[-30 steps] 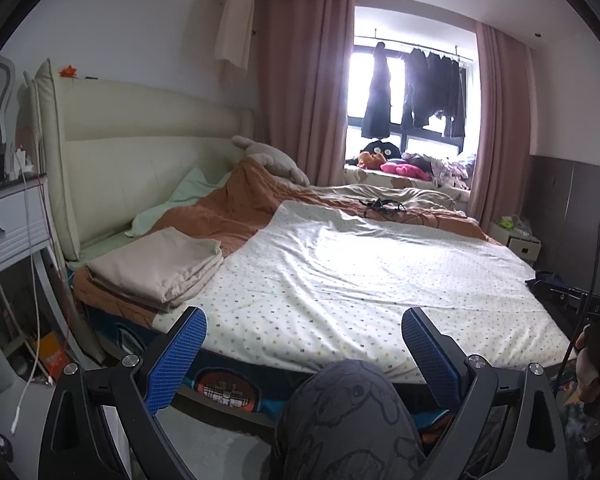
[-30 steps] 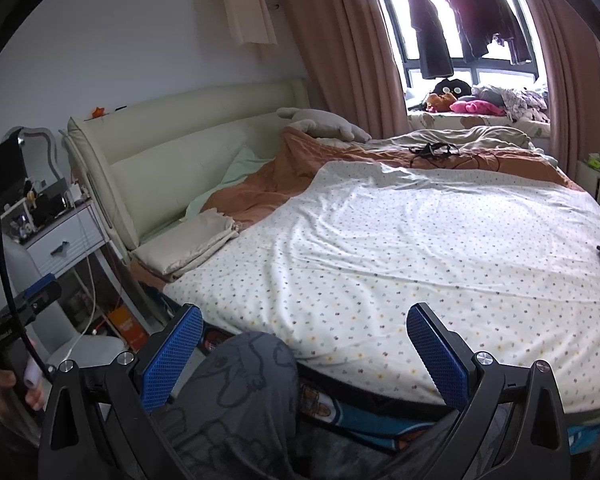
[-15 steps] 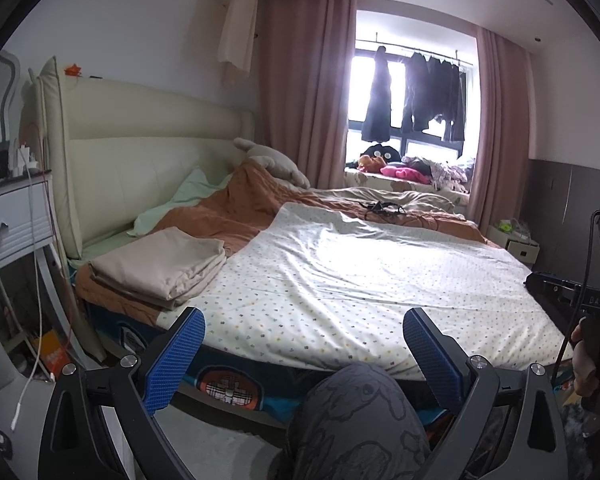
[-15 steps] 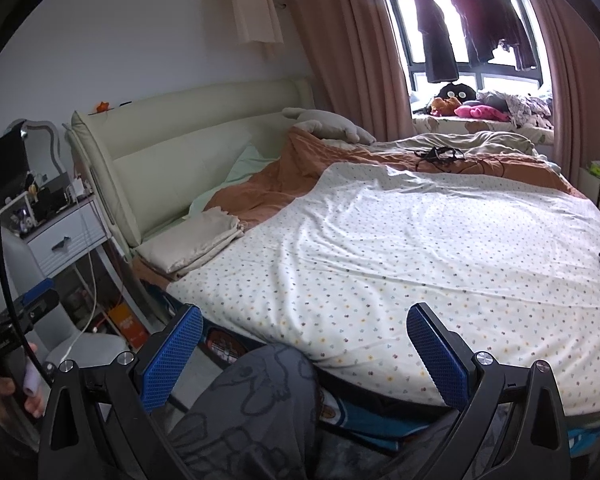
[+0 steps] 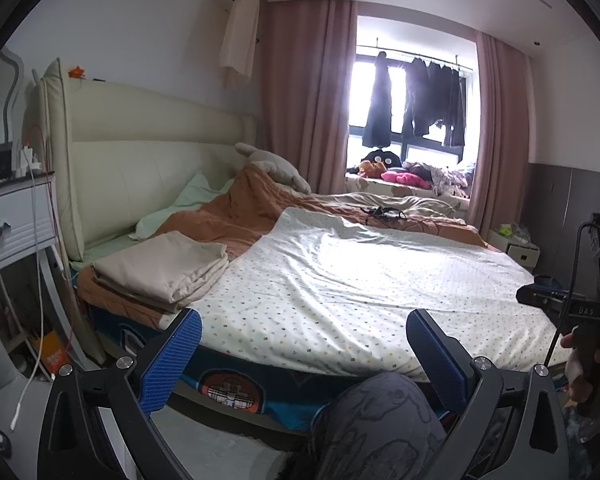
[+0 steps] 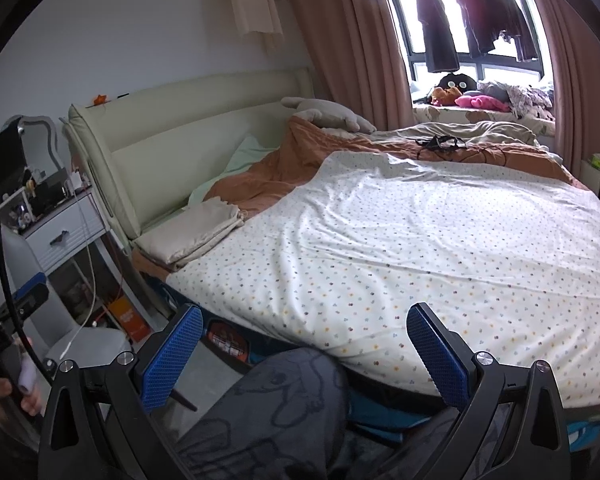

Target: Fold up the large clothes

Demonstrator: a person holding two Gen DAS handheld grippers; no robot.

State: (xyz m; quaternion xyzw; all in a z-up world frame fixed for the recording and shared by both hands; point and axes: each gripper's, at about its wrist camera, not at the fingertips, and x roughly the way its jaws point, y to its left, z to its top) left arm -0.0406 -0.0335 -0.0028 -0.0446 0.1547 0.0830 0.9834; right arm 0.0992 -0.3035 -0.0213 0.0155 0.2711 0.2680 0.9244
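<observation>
The dotted sheet (image 5: 364,280) lies spread flat over most of the bed (image 5: 236,392), its near edge hanging a little over the bed's side, with soft creases across its middle. Both tongs are held short of that near edge, above the floor, touching nothing. The left tongs (image 5: 304,354) stand wide apart with nothing between the blue pads, and a knee in grey printed trousers (image 5: 380,420) shows low between them. The right tongs (image 6: 304,352) are likewise wide and empty, again with the grey trouser leg (image 6: 268,412) below them. On the bed, to the left of the sheet near the cream headboard (image 5: 148,184), sits a folded beige cloth (image 5: 160,268) on an orange blanket (image 5: 240,216). Beyond the sheet's far edge a tangle of black cord (image 6: 440,143) rests on the blanket. A white nightstand (image 5: 12,224) stands left of the headboard. Dark clothes (image 5: 416,104) hang in the window behind the bed. A hand (image 5: 584,364) gripping the other handle shows at the right edge of the left view.
</observation>
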